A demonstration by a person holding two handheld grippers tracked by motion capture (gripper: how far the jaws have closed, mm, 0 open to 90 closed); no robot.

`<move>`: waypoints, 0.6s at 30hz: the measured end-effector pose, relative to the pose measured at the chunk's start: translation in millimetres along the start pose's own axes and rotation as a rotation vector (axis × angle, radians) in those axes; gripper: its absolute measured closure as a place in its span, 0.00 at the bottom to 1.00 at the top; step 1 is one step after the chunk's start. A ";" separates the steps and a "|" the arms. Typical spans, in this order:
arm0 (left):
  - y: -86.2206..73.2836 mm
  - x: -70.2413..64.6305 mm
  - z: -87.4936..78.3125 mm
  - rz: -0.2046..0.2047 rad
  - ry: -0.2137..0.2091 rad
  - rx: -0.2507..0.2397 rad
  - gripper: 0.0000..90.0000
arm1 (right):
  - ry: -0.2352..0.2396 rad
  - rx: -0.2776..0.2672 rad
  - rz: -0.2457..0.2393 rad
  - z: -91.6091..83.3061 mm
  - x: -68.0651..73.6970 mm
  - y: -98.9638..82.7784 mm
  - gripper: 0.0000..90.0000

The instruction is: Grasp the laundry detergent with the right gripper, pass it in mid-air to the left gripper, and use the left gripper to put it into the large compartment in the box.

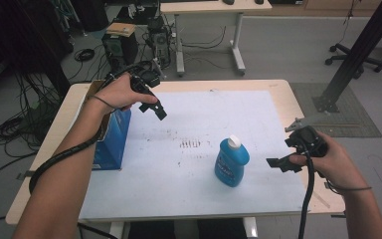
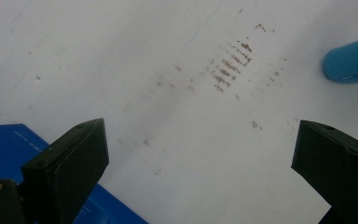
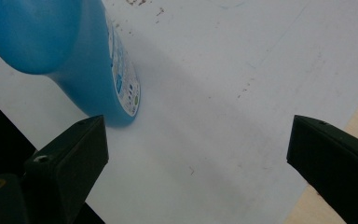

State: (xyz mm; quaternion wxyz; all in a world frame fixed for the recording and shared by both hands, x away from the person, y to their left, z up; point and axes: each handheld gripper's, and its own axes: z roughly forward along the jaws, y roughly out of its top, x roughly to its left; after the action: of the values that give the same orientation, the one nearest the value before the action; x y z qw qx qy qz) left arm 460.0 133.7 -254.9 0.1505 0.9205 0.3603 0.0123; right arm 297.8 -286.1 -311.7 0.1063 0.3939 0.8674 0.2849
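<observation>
The right hand-held gripper (image 1: 278, 163) is held low near the right edge of the tabletop (image 1: 273, 85), its jaws spread wide and nothing gripped between them. It is pointed toward the blue bottle (image 1: 231, 162), which stands upright a little right of the middle of the tabletop, toward the near edge, with its white cap (image 1: 234, 142) on top. In the right gripper view the blue bottle (image 3: 74, 56) is seen just beyond the left jaw and apart from it, so no contact has been made; the wide opening is judged to be kept so that the broad body of the bottle can be taken between the jaws from the side.

The left hand-held gripper (image 1: 152, 108) is held above the far left part of the tabletop, likewise wide open and empty, as the left gripper view confirms. It is poised over the upper edge of the blue box (image 1: 112, 139), which stands at the left edge of the tabletop. The box appears to be open at the top, though this cannot be told for certain; if so, the left hand-held gripper is probably placed there to steady it.

The white sheet (image 1: 199, 196) covering the tabletop bears brown scuff marks (image 1: 190, 144) between box and bottle.
</observation>
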 end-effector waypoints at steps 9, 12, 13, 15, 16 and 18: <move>-0.1 -1.5 0.4 -0.003 0.001 0.003 0.04 | 0.019 -0.010 0.000 6.2 8.2 -13.8 0.06; -0.2 -1.6 0.6 -0.002 -0.001 0.003 0.04 | 0.027 -0.014 -0.003 10.5 13.1 -19.4 0.06; -0.6 -1.4 1.3 -0.003 -0.002 0.003 0.04 | 0.027 -0.014 -0.003 10.5 13.1 -19.4 0.06; -1.3 -0.2 2.3 -0.003 -0.002 0.006 0.04 | 0.035 -0.023 0.001 14.1 16.7 -24.6 0.06; -1.3 -0.2 2.3 -0.003 -0.002 0.006 0.04 | 0.035 -0.023 0.001 14.1 16.7 -24.6 0.06; -1.5 -0.2 2.5 -0.005 -0.002 0.007 0.04 | 0.043 -0.026 0.004 16.7 19.6 -28.1 0.06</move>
State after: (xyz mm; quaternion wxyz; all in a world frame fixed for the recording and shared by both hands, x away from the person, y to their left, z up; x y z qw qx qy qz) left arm 459.2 133.9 -257.7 0.1478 0.9201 0.3625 0.0097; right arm 274.0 -279.4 -340.8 0.0922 0.3878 0.8650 0.3049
